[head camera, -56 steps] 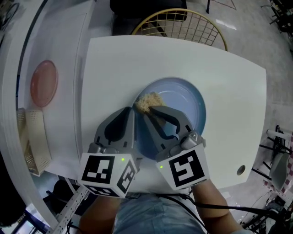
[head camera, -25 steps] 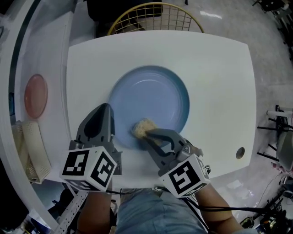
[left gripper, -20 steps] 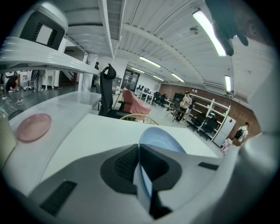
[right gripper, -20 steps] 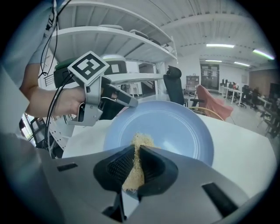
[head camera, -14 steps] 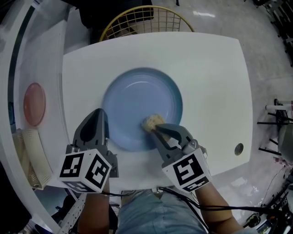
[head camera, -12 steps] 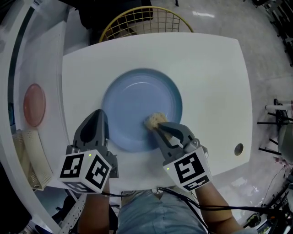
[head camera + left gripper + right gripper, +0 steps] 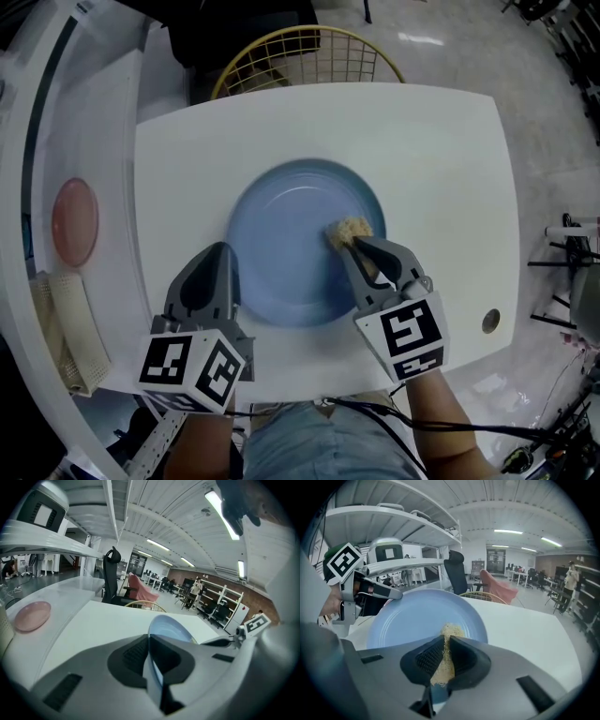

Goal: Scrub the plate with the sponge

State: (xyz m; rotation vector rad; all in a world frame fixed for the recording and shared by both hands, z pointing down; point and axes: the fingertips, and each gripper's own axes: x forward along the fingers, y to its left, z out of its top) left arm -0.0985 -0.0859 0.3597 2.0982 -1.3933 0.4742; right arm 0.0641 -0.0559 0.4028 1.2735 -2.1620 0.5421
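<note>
A round blue plate (image 7: 291,234) lies in the middle of the white table (image 7: 441,159). My left gripper (image 7: 221,251) is shut on the plate's near-left rim; in the left gripper view the rim (image 7: 165,626) runs edge-on between the jaws of the left gripper (image 7: 151,641). My right gripper (image 7: 357,246) is shut on a tan fibrous sponge (image 7: 348,231), which presses on the right side of the plate near its rim. In the right gripper view the sponge (image 7: 450,633) sticks out past the right gripper (image 7: 445,644) onto the plate (image 7: 412,616).
A pink dish (image 7: 74,223) and a beige mesh basket (image 7: 64,330) sit on the white counter at the left. A yellow wire chair (image 7: 309,54) stands behind the table's far edge. A small round hole (image 7: 490,322) is near the table's right front corner.
The right gripper has carried the sponge across the plate, from its near-left part over the near middle to the right side. The left gripper has stayed clamped on the left rim.
</note>
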